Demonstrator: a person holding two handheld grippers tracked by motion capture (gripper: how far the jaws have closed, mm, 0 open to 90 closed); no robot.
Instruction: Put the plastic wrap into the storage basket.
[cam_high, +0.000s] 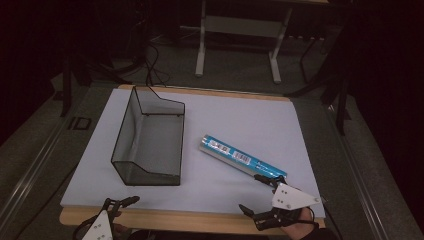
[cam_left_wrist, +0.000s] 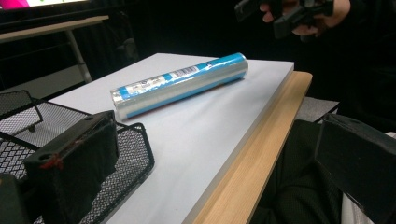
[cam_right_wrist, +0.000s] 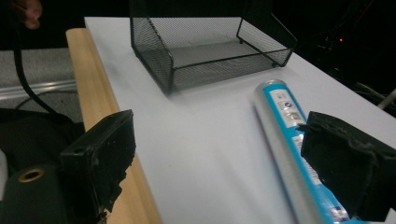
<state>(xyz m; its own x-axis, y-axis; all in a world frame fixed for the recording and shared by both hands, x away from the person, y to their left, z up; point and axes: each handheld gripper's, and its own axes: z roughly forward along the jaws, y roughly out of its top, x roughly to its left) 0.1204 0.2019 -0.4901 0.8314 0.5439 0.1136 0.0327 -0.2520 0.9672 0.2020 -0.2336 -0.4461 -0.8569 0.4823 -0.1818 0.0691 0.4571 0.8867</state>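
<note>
Left gripper (cam_high: 120, 203): jaws apart and empty, just short of mesh basket (cam_high: 150, 137), well off from roll.

Right gripper (cam_high: 260, 192): jaws spread wide, nothing pinched (nearer hand); blue roll (cam_high: 241, 157) on white board, near end by one fingertip, long axis running diagonally away toward basket.
</note>
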